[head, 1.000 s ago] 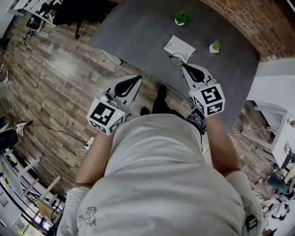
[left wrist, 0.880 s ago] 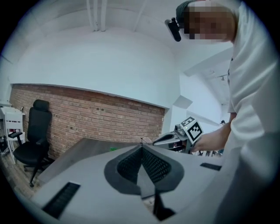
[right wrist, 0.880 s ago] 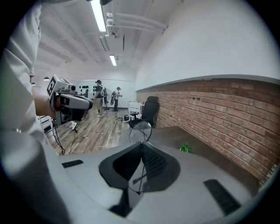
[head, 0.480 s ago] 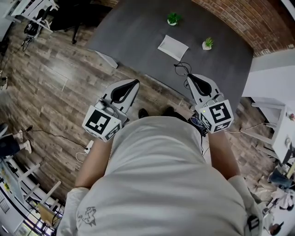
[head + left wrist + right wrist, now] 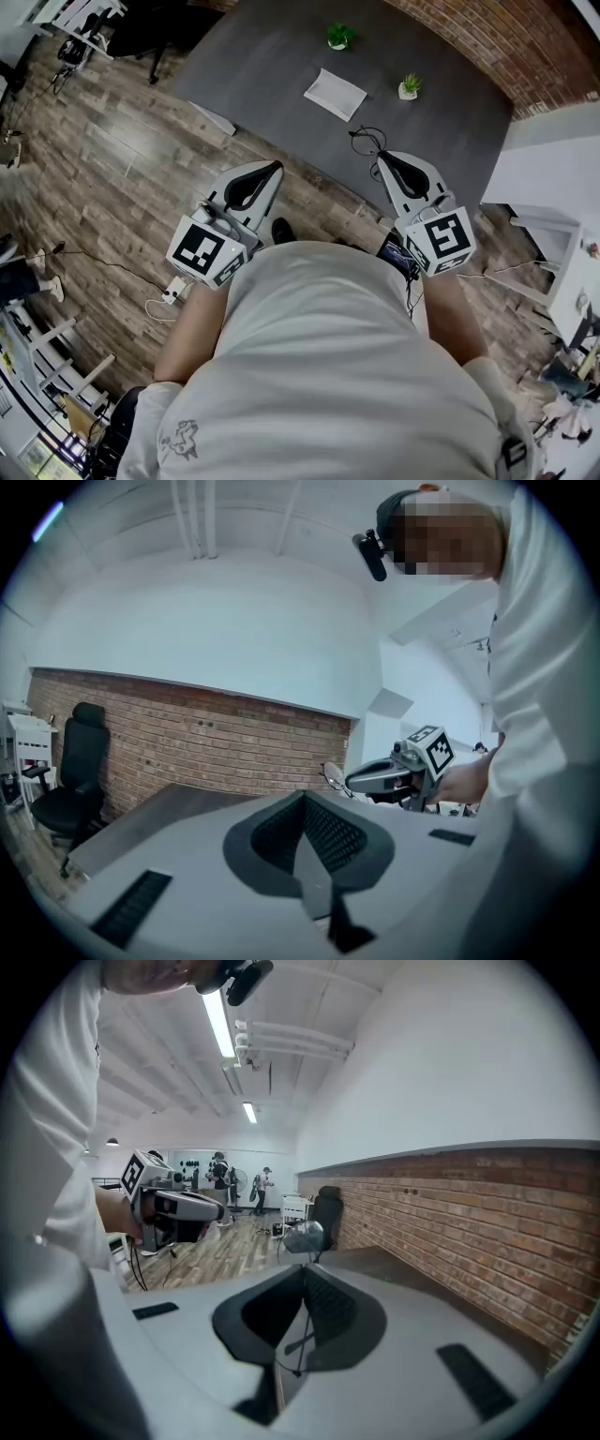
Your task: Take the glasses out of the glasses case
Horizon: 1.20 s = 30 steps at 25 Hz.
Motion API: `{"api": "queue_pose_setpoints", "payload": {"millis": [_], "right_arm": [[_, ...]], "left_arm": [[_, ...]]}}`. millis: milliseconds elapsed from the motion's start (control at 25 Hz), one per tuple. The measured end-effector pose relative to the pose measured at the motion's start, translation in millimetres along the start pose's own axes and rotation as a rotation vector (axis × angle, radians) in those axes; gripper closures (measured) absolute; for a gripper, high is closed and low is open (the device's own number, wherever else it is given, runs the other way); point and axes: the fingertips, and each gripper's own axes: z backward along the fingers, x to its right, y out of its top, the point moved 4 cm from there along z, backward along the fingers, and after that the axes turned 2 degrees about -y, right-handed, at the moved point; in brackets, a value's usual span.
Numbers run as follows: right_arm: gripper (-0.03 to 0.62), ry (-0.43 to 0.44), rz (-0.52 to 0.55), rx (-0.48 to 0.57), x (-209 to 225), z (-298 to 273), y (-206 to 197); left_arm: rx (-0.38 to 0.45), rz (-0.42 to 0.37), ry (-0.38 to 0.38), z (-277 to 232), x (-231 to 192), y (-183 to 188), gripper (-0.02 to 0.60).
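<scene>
Right gripper (image 5: 302,1274) is clamped on glasses (image 5: 305,1237), already out of case (image 5: 335,94); left gripper (image 5: 302,797) is closed, empty; a set-down is needed next.

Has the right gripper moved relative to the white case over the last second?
Yes. The right gripper, shut on the glasses, has drawn back from the white case toward the person; the gap between them has widened.

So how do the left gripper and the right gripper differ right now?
The right gripper is shut on the glasses, pinching a thin arm of the frame; the left gripper is shut on nothing. In the head view the right gripper shows against the dark table, the left gripper against the wood floor. Both point away from the person, jaws together.
</scene>
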Motion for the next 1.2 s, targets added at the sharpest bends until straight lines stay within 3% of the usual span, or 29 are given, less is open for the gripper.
{"api": "queue_pose_setpoints", "payload": {"millis": [560, 840, 1200], "right_arm": [[0.579, 0.105, 0.008, 0.043, 28.8, 91.6, -38.2], [0.579, 0.154, -0.005, 0.047, 12.6, 130.0, -60.2], [0.579, 0.154, -0.009, 0.062, -21.9, 159.8, -67.6]], "left_arm": [[-0.004, 0.019, 0.099, -32.1, 114.8, -25.9, 0.571], [-0.023, 0.028, 0.133, -19.9, 168.8, -44.0, 0.571], [-0.039, 0.013, 0.132, 13.7, 198.9, -50.2, 0.571]]}}
